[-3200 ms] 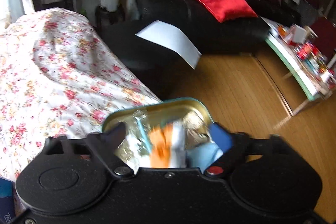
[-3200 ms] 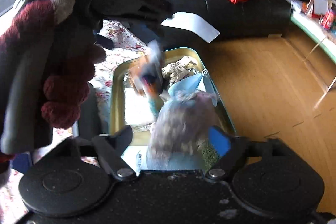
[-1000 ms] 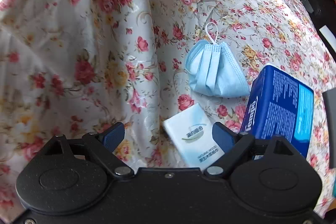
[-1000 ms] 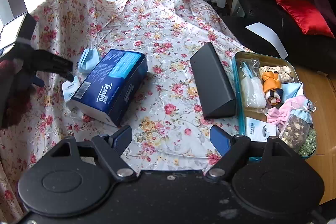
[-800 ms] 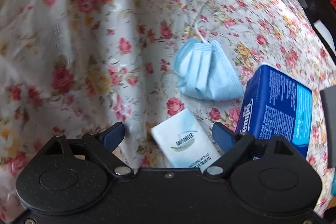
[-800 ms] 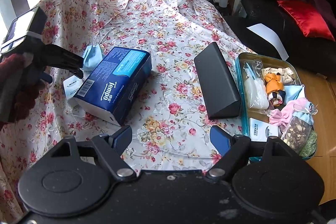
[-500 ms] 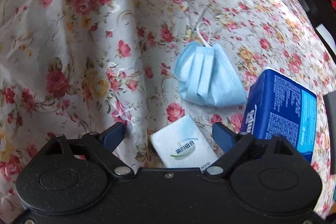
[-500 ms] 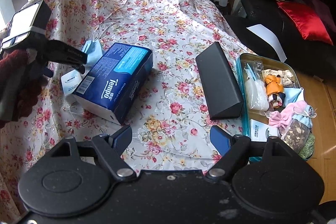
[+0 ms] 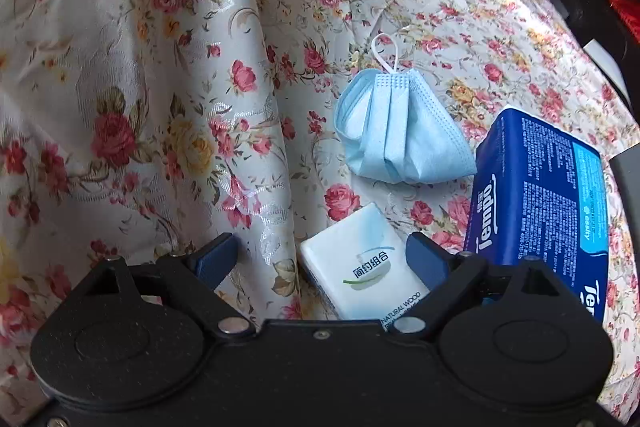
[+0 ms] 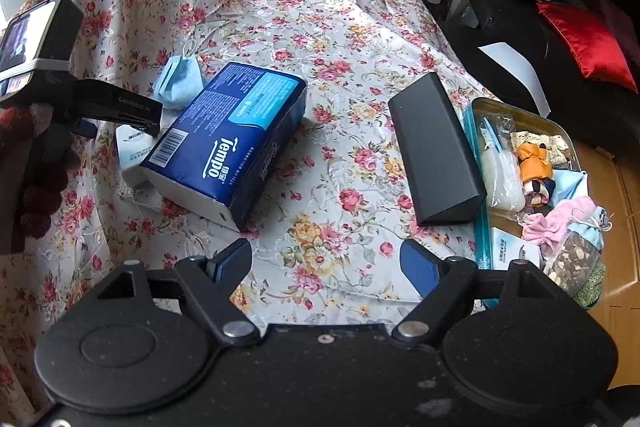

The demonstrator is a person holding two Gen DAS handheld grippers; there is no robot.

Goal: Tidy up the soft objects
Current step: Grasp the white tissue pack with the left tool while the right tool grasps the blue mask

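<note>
The left gripper (image 9: 320, 259) is standing with fingers apart around the white tissue pack (image 9: 362, 263), having just widened. The right gripper (image 10: 326, 265) is hanging empty, fingers apart, over the floral cloth (image 10: 340, 27).

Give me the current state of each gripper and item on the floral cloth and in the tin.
Left gripper: open, straddling small white tissue pack.
Right gripper: open, empty.
Light blue face mask: folded, lying loose.
Blue Tempo tissue pack: sealed, flat.
Black wedge-shaped case: closed.
Teal-rimmed tin: lidless, filled.
</note>
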